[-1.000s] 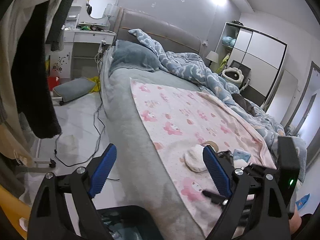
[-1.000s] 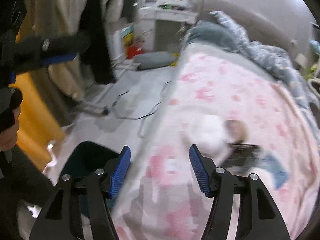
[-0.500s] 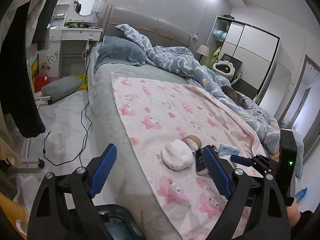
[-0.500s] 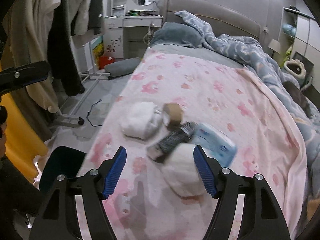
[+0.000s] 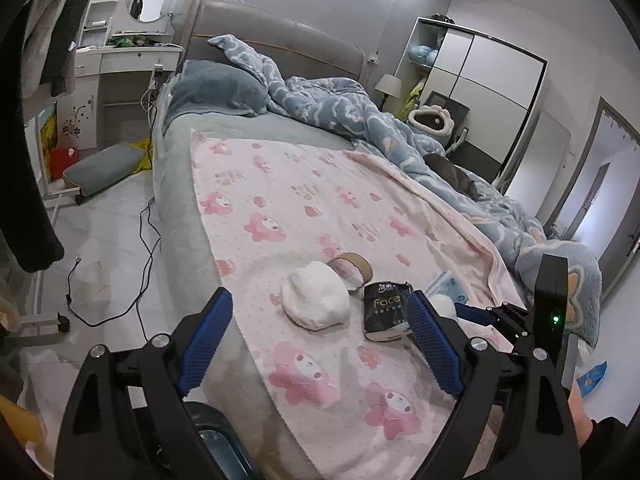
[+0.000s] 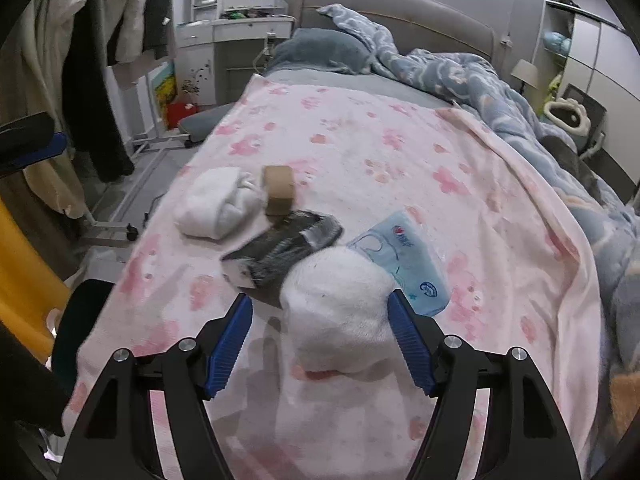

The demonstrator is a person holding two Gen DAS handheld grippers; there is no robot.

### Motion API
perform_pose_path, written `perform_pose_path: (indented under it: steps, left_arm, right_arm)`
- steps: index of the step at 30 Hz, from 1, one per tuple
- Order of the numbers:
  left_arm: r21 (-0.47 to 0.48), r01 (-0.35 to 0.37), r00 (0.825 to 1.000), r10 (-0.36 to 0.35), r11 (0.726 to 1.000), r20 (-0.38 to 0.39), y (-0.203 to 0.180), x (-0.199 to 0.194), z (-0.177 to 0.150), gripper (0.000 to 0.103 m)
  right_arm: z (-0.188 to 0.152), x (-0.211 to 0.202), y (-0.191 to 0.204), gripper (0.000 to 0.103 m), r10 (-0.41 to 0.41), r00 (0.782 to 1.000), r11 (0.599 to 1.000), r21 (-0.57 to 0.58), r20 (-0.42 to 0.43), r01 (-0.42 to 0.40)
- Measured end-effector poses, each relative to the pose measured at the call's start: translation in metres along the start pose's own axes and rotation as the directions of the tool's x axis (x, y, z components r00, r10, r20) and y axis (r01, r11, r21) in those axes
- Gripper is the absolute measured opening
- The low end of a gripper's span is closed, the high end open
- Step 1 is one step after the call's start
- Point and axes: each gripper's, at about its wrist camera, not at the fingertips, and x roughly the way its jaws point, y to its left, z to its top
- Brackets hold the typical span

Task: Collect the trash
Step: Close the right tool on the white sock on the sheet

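Trash lies on the pink blanket point(image 6: 400, 152) of the bed. A near white wad point(image 6: 340, 312) sits between the open jaws of my right gripper point(image 6: 320, 336), apart from both pads. Beyond it lie a black tissue pack point(image 6: 280, 248), a light blue packet point(image 6: 404, 256), a brown cardboard roll point(image 6: 279, 190) and a far white wad point(image 6: 216, 204). In the left wrist view my left gripper point(image 5: 320, 340) is open and empty, near the bed's edge, short of the far wad point(image 5: 314, 300), the roll point(image 5: 354, 268) and the black pack point(image 5: 386, 310).
A dark bin point(image 6: 80, 328) stands on the floor beside the bed, below my left gripper point(image 5: 208, 440). A clothes rack point(image 6: 100, 60) with hanging garments, a black cable point(image 5: 136, 248) and a grey cushion point(image 5: 104, 164) are on the floor. A blue duvet point(image 5: 360, 120) is heaped along the bed's far side.
Both grippers have moved over the bed toward the trash. The right one has closed in so the near white wad now sits between its open jaws.
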Motion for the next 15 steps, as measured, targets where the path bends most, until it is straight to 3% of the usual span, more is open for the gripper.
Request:
perform_pose_path:
  steps: [4, 15]
  left_arm:
    - [0.007, 0.013, 1.000, -0.013, 1.000, -0.019, -0.010, 0.009, -0.005, 0.090]
    - [0.031, 0.036, 0.998, -0.035, 0.999, -0.052, -0.034, 0.028, -0.015, 0.090]
  right_arm:
    - [-0.005, 0.002, -0.016, 0.049, -0.020, 1.000, 0.999, 0.039, -0.013, 0.021]
    - [-0.015, -0.016, -0.050, 0.036, 0.075, 0.997, 0.982, 0.173, 0.014, -0.077]
